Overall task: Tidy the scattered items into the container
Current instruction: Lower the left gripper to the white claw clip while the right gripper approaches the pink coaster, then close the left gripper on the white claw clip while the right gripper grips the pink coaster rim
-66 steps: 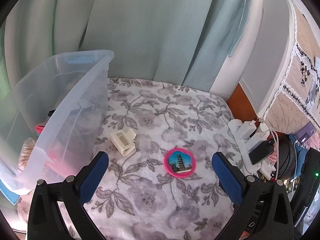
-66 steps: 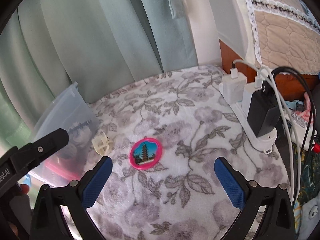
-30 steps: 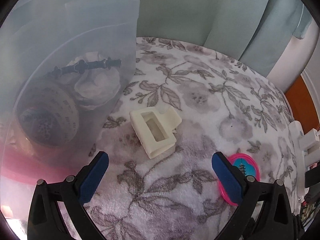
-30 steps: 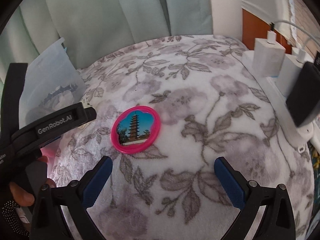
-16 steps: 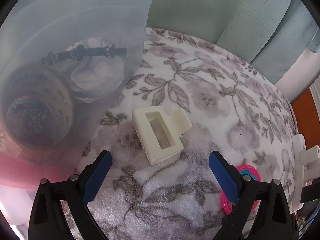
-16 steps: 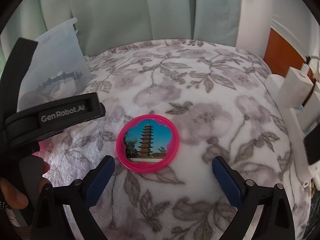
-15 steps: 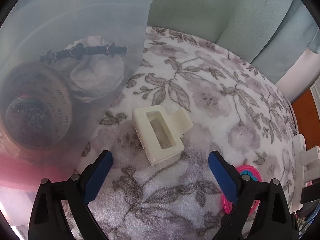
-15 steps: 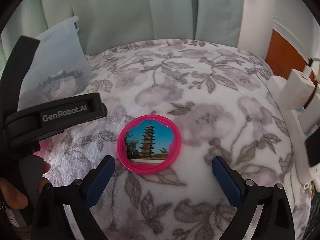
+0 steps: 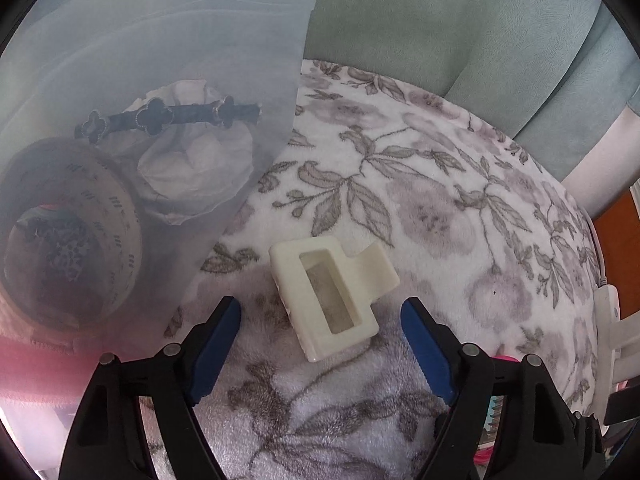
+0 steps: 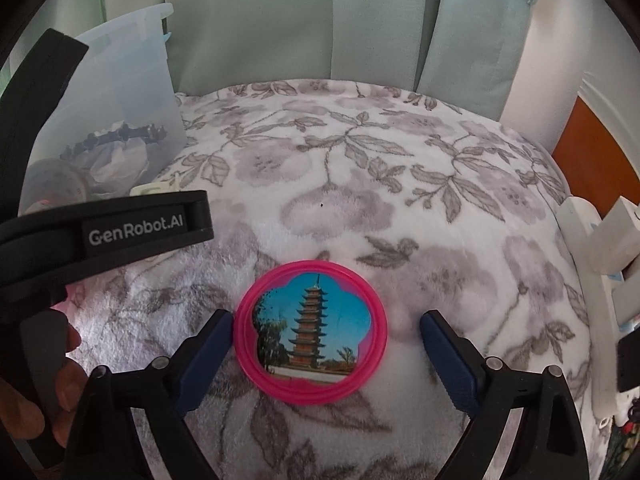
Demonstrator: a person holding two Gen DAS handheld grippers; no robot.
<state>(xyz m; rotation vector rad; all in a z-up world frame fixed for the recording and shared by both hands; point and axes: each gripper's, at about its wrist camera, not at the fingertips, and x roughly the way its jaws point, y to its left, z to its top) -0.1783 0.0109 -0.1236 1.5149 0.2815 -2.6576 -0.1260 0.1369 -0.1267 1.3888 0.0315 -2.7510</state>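
Right wrist view: round pink-rimmed pagoda picture (image 10: 311, 330) lies flat.

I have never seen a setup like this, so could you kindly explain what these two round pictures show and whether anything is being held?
A person holds a two-finger gripper in each hand; each picture comes from a fisheye camera on one gripper. The left gripper is closing around a cream hair claw clip, pads not yet touching. The right gripper is closing around a pink-rimmed pagoda picture disc; its left pad looks at the rim, the other clear. Both items lie on a floral blanket, beside a clear plastic container holding earlier items. Nothing is held yet.
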